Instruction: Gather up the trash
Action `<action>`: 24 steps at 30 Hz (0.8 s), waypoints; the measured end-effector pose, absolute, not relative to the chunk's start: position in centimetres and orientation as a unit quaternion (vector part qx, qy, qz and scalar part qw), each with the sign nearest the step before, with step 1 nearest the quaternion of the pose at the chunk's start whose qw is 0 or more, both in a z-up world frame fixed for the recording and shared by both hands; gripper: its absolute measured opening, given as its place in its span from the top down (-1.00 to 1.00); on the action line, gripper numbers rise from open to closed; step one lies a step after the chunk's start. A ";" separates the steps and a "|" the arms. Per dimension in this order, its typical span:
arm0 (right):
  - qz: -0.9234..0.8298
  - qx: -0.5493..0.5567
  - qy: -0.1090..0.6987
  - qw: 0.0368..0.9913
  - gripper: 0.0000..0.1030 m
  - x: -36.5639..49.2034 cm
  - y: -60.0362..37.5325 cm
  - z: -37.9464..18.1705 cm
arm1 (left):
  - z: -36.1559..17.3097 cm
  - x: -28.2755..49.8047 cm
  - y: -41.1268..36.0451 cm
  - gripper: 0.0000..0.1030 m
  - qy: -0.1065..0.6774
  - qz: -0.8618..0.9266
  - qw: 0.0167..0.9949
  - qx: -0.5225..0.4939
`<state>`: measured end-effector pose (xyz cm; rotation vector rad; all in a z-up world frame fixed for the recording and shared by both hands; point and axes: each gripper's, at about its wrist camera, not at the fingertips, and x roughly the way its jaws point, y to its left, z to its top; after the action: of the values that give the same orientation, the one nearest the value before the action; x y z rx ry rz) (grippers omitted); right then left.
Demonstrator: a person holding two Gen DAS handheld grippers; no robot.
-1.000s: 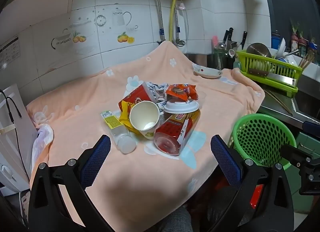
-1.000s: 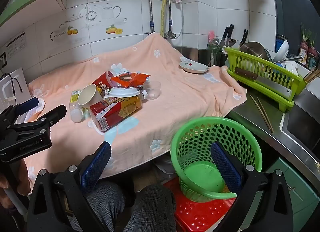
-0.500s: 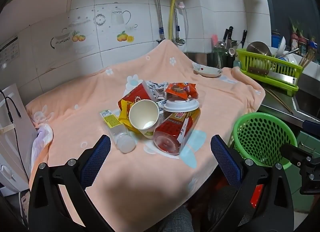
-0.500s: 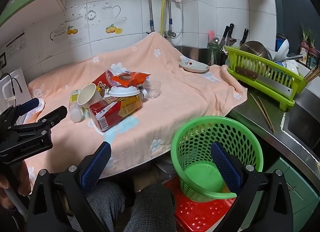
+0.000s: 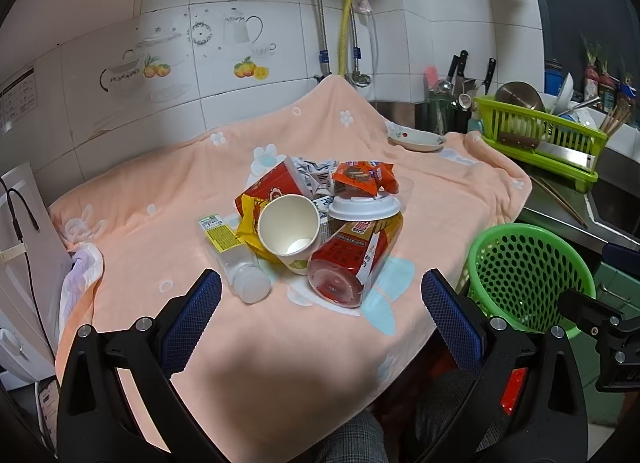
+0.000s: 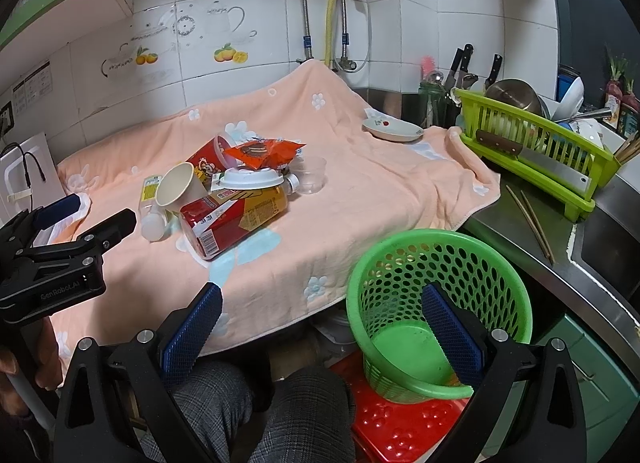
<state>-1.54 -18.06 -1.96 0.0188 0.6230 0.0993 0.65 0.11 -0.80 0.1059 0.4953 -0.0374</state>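
Left gripper [image 5: 320,303]: lower middle of the left wrist view, jaws spread wide and holding nothing; the trash pile sits straight ahead between the two blue-padded fingers [image 5: 192,315].

Clear plastic bottle with a yellow-green label and white cap [image 5: 234,259]: left edge of the pile, centre-left of the frame. Its long axis runs from upper left to lower right, cap end pointing toward the left gripper. It looks like the nearest piece.

White paper cup [image 5: 290,227]: centre of the frame, lying on its side with its open mouth facing the camera, wedged between the bottle and the red bottle.

Red-labelled transparent drink bottle [image 5: 352,259]: just right of the cup, lying on its side with its base toward the camera and a white plastic lid [image 5: 364,207] resting on its upper side. An orange snack wrapper [image 5: 364,177] tops the heap.

Tabletop under a peach flowered cloth [image 5: 280,351]: carries all the trash.

Green perforated plastic basket [image 6: 436,311]: lower right of the right wrist view, off the tabletop's edge, empty.

Right gripper [image 6: 320,327]: jaws wide apart, holding nothing, hanging beside the basket with one finger in front of its rim; the pile lies up and to its left.

Judgement: the left gripper is nearer the pile and lined up on it; a grasp across the clear bottle's short axis seems the easiest start.
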 end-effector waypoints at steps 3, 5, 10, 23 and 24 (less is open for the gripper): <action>0.051 0.008 0.306 0.951 -0.88 -1.3 -17.9 -1.9 | -0.8 0.7 0.2 -0.90 0.245 -0.018 0.968 0.050; 0.052 0.007 0.306 0.951 -0.88 -1.3 -17.8 -1.9 | -0.8 0.9 0.2 -0.90 0.247 -0.018 0.968 0.047; 0.055 0.007 0.305 0.951 -0.88 -1.1 -17.6 -2.0 | -0.9 1.1 0.5 -0.90 0.249 -0.014 0.967 0.042; 0.064 0.004 0.305 0.950 -0.88 0.3 -17.3 -1.6 | -0.5 1.8 1.9 -0.90 0.243 -0.002 0.969 0.039; 0.065 0.004 0.306 0.950 -0.88 0.5 -17.3 -1.6 | -0.4 1.9 2.1 -0.90 0.243 -0.002 0.969 0.037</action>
<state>0.50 -17.31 -1.57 0.0075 0.6221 0.1324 1.88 2.14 -0.41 0.0754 0.4911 -0.0031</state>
